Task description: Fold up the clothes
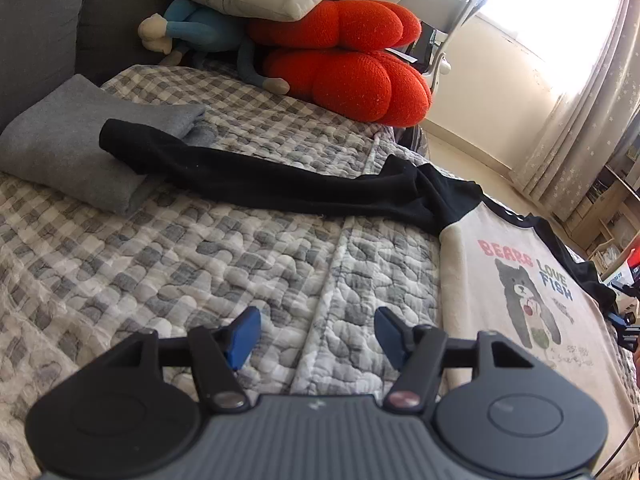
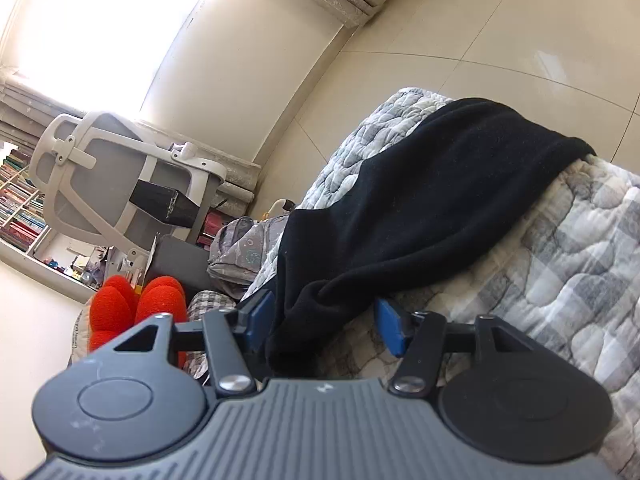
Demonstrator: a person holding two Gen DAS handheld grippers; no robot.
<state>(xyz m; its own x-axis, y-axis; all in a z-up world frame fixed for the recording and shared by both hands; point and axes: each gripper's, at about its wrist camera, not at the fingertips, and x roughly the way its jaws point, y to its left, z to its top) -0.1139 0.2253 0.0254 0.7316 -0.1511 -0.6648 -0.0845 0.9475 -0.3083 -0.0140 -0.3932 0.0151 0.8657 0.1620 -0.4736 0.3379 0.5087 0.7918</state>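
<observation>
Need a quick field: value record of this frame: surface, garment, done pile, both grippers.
surface: checked quilt on a bed
garment: raglan shirt, cream front with bear print, black sleeves, lying flat
far sleeve: black sleeve stretched out, its cuff resting on the grey pile
done pile: folded grey garment
left gripper: open, over bare quilt, holding nothing
right gripper: open, other black sleeve lying between its fingers

Blown-out window [image 1: 540,8] glare, fisheye-bent edges, softly blurred foreground.

The quilt [image 1: 208,248] is grey-and-white checked. The shirt [image 1: 520,280] is cream with black sleeves and a grey bear print. The cushions [image 1: 352,64] are red, the folded garment [image 1: 80,136] grey.
</observation>
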